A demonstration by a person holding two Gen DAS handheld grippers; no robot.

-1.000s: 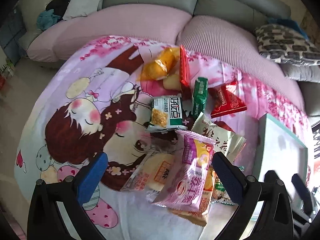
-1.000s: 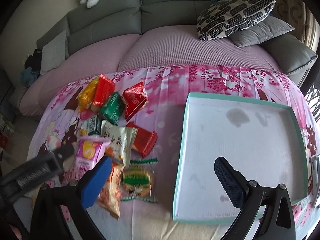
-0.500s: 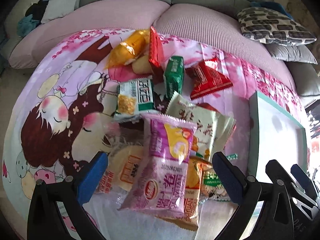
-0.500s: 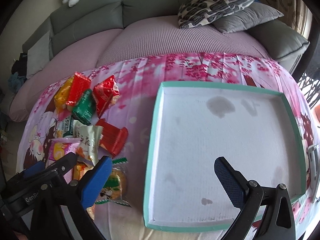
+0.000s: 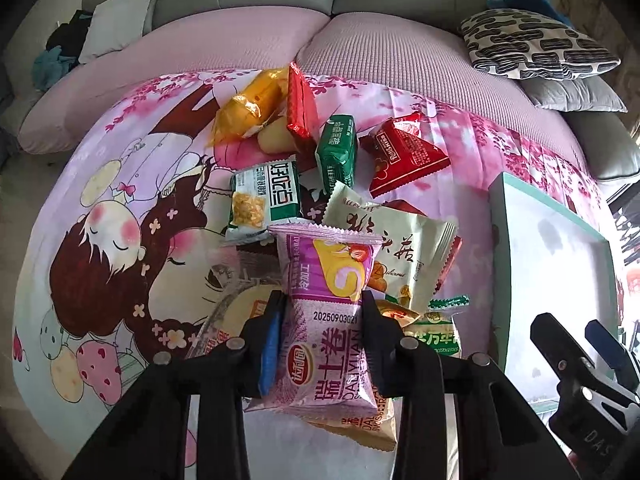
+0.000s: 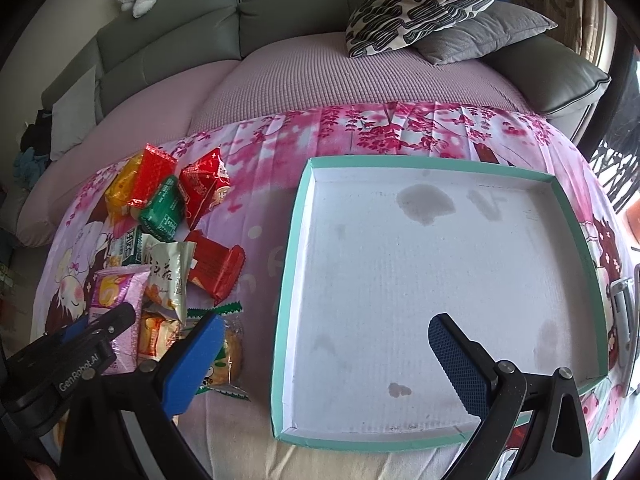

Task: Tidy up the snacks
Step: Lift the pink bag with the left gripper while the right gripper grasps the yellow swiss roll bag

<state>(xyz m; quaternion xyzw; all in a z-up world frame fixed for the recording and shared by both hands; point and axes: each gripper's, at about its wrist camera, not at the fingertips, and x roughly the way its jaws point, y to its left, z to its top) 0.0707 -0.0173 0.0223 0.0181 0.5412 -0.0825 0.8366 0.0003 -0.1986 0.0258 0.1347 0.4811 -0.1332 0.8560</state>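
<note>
Swiss roll packet (image 5: 328, 320): lying atop the snack pile (image 5: 320, 184), long axis running along the tool's fingers
Left tool (image 5: 320, 332): tilting steeply down, having just closed, pinching the packet's sides
Right tool (image 6: 320, 356): spreading wide (holding nothing) over the teal tray (image 6: 290, 248)

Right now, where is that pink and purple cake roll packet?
In the left wrist view the pink and purple packet sits low in the middle, pinched between the left tongs, on top of the snack pile, left of the teal-rimmed tray.

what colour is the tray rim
Teal, around a white inside; the tray shows best in the right wrist view.
</note>
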